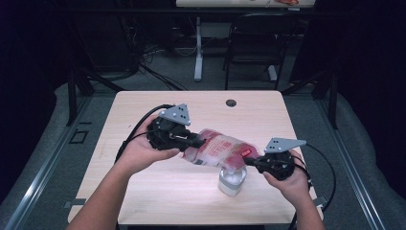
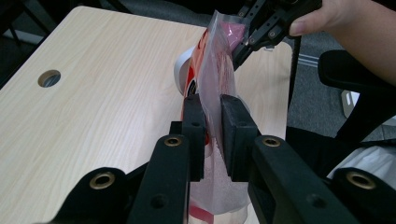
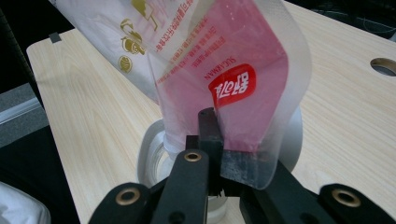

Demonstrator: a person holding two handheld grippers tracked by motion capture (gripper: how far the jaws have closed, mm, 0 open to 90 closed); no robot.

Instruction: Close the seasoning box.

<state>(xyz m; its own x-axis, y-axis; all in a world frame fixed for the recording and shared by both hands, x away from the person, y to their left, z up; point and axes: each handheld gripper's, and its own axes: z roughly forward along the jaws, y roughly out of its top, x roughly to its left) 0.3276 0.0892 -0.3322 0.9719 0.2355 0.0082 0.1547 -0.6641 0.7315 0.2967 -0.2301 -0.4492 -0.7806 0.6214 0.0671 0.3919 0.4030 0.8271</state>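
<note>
Left gripper (image 1: 200, 140): jaws clamped on one end of the red-and-white plastic pouch (image 1: 221, 150), film pinched flat between the pads (image 2: 236, 126). Right gripper (image 1: 253, 162): jaws fully together on the pouch's opposite edge, clear seam caught between them (image 3: 215, 154). The pouch spans between the two tools, held off the table (image 1: 158, 201) and tilted, its lower end toward the right gripper. A clear jar (image 1: 232, 180) sits directly under that lower end, just ahead of the right jaws; in the right gripper view its rim (image 3: 154, 144) shows right behind the pouch. The pouch holds white granular content, seen through the film in the left gripper view.
</note>
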